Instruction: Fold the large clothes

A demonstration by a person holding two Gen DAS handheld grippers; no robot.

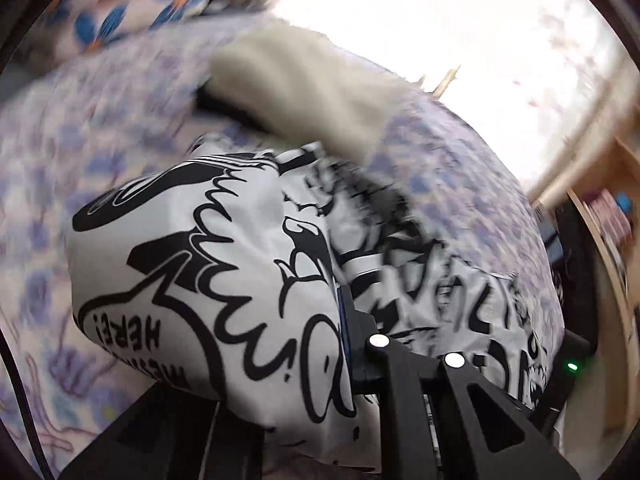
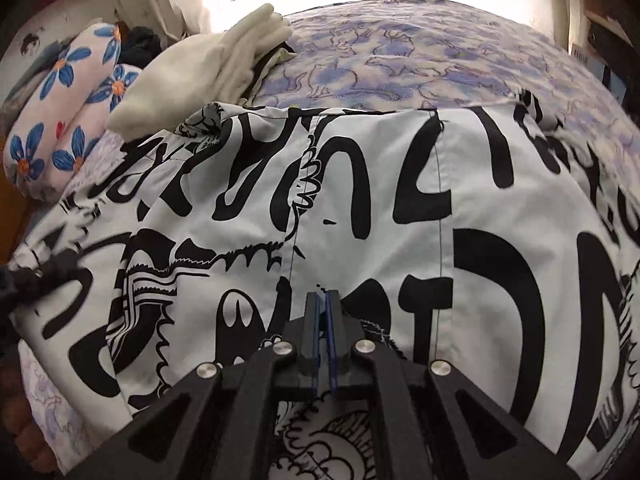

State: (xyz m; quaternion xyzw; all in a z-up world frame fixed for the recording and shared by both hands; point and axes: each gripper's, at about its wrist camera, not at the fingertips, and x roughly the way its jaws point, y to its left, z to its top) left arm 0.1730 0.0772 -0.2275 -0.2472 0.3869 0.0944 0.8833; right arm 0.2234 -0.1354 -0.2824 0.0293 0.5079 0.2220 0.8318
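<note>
A large white garment with black cartoon print (image 2: 360,208) lies spread on a bed with a purple-patterned sheet (image 2: 420,52). My right gripper (image 2: 323,300) is shut, its blue-padded fingers pressed together over the garment's near part; whether cloth is pinched between them I cannot tell. In the left wrist view the same garment (image 1: 224,264) is bunched and draped over my left gripper (image 1: 344,320), which is shut on a fold of it; one finger is hidden under the cloth. My left gripper also shows at the left edge of the right wrist view (image 2: 36,276), holding the garment's edge.
A cream folded garment (image 2: 216,68) lies at the head of the bed, over something dark. A flowered pillow or quilt (image 2: 68,108) sits at the far left. A bright window is behind the bed. Wooden shelves (image 1: 612,216) stand to the right in the left wrist view.
</note>
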